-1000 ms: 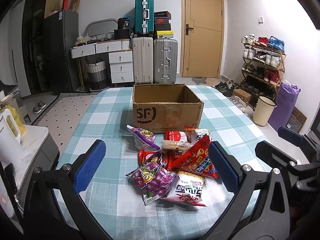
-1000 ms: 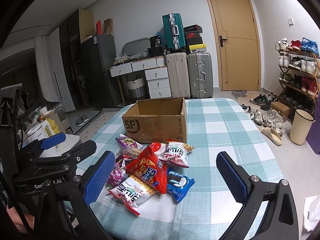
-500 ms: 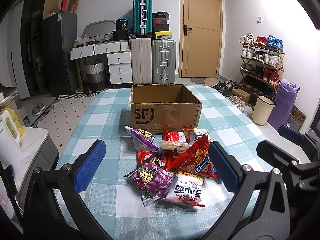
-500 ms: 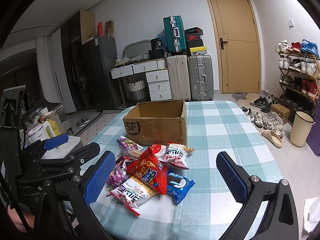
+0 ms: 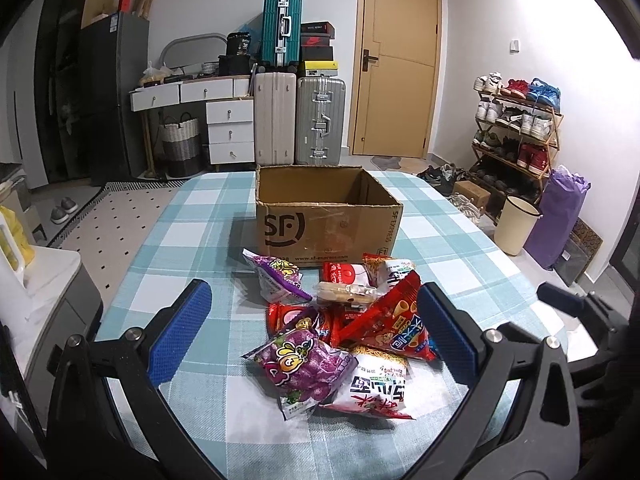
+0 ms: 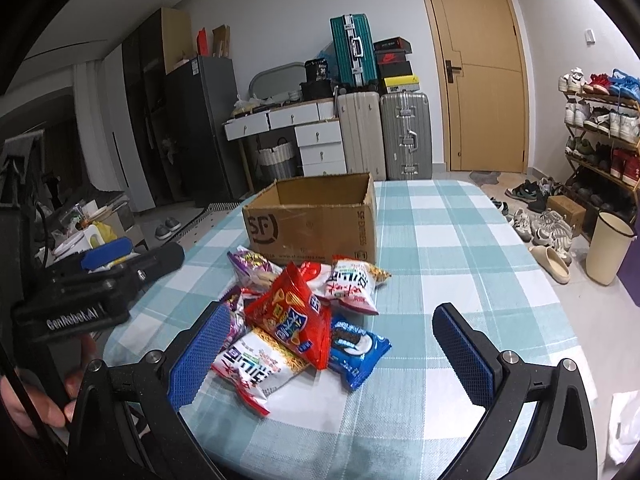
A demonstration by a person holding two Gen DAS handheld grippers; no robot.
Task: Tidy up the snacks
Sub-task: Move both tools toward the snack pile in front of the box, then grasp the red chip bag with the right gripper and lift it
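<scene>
A table under a blue-and-white checked cloth fills the middle of both views. At frame centre on it stands an open cardboard box, nothing visible inside it. Just in front of the box, lower centre, lies a heap of snack packets — a red cone-chip bag on top, a purple bag at the near left, a white noodle packet at the near edge, and, in the right wrist view, a blue cookie packet at the heap's right side.

The left gripper sits low in its frame, jaws spread wide, the heap seen between its blue pads, holding nothing. The right gripper is likewise released — its fingers stand wide, with the heap seen just beyond the left pad, not visibly touching it. A hand shows at the lower left edge of the right wrist view.
</scene>
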